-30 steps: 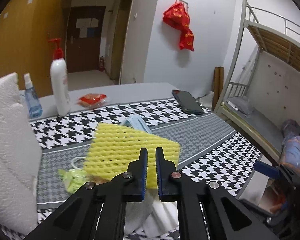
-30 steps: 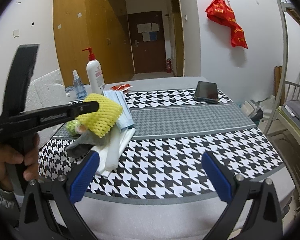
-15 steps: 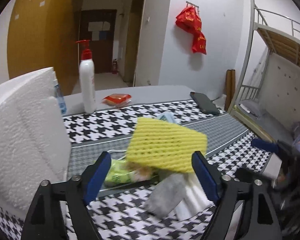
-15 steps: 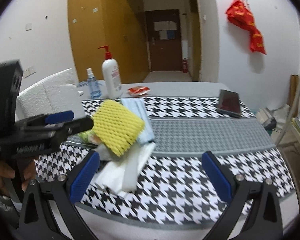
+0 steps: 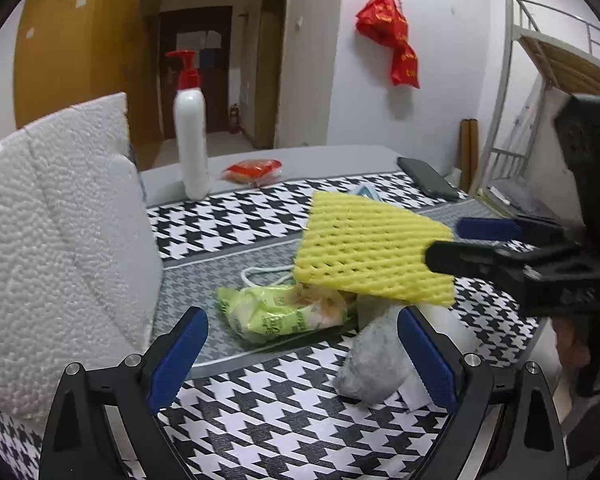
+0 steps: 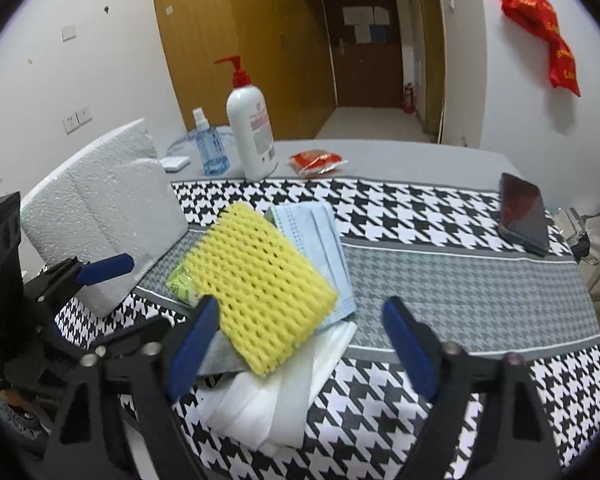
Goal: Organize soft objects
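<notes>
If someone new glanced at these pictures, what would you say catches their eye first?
Probably the yellow foam net, lying on top of a heap of soft things on the houndstooth tablecloth, partly over a blue face mask. Next, the white pump bottle with its red top at the table's far side, and the white foam block left of the heap.

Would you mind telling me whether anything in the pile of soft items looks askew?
Yes: the yellow foam net lies tilted atop the pile, propped on the green packet and the blue face mask, one corner overhanging.
</notes>
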Demonstrator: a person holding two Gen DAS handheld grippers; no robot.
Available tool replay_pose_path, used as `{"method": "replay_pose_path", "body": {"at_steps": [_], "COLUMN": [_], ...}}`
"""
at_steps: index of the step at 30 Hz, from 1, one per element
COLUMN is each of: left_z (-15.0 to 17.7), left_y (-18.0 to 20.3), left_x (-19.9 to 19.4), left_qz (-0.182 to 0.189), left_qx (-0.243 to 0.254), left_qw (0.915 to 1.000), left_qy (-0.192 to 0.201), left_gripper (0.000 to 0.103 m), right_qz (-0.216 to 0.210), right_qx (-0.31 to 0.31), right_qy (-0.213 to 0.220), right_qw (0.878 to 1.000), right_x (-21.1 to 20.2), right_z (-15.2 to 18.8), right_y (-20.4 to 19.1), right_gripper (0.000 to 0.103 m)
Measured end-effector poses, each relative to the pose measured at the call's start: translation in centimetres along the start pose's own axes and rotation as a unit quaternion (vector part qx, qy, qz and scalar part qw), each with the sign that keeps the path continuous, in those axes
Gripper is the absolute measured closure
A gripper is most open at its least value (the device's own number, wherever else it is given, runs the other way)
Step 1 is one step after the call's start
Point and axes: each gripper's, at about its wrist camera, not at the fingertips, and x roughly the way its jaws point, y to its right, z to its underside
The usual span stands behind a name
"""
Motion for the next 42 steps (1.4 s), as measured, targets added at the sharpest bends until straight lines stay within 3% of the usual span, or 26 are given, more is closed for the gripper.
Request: {"method": "replay_pose_path", "body": {"at_steps": [6, 10, 14, 17, 23, 33, 42], "left_z": [0.2, 0.2, 0.2, 0.3, 0.5, 0.6, 0.3], "left_y": [0.3, 0.3, 0.2, 0.4, 1.5, 3.1, 4.2], "left_x": [0.3, 0.4, 0.7, 0.7, 0.1, 0.5, 2.3], "left_qz": [0.008, 0.003, 0.003, 0.007, 0.024, 0.047, 0.047], "left_qx": [0.005, 0.006, 0.003, 0.005, 0.010, 0.015, 0.018], "left_qw": [0.9999, 0.9999, 0.9999, 0.9998, 0.9995, 0.9984, 0.9973], "left_qy": [-0.010, -0.010, -0.016, -0.018, -0.019, -0.025, -0.055], "left_gripper": [0.007, 0.007, 0.007, 0.007, 0.007, 0.007, 0.035], "right_qz": [-0.014, -0.023, -0.023, -0.038, -0.060, -0.041, -0.030], "right_qx": [0.008, 0.003, 0.000, -0.003, 0.012, 0.036, 0.056], "right_qy": [-0.018, -0.030, -0.025, -0.008, 0.024, 0.065, 0.072], "right_qw": [1.000, 0.999, 0.999, 0.999, 0.998, 0.996, 0.995], "right_x": [1.6, 2.1, 1.5, 0.3, -2.9, -7.4, -8.9], "right_z": [-0.6, -0.7, -0.6, -0.5, -0.5, 0.9, 2.8], "right_y": [0.5, 0.2, 0.0, -0.3, -0.2, 1.4, 2.8], "right_gripper": [0.022, 0.048, 0.080, 0.091, 0.091, 0.091, 0.091]}}
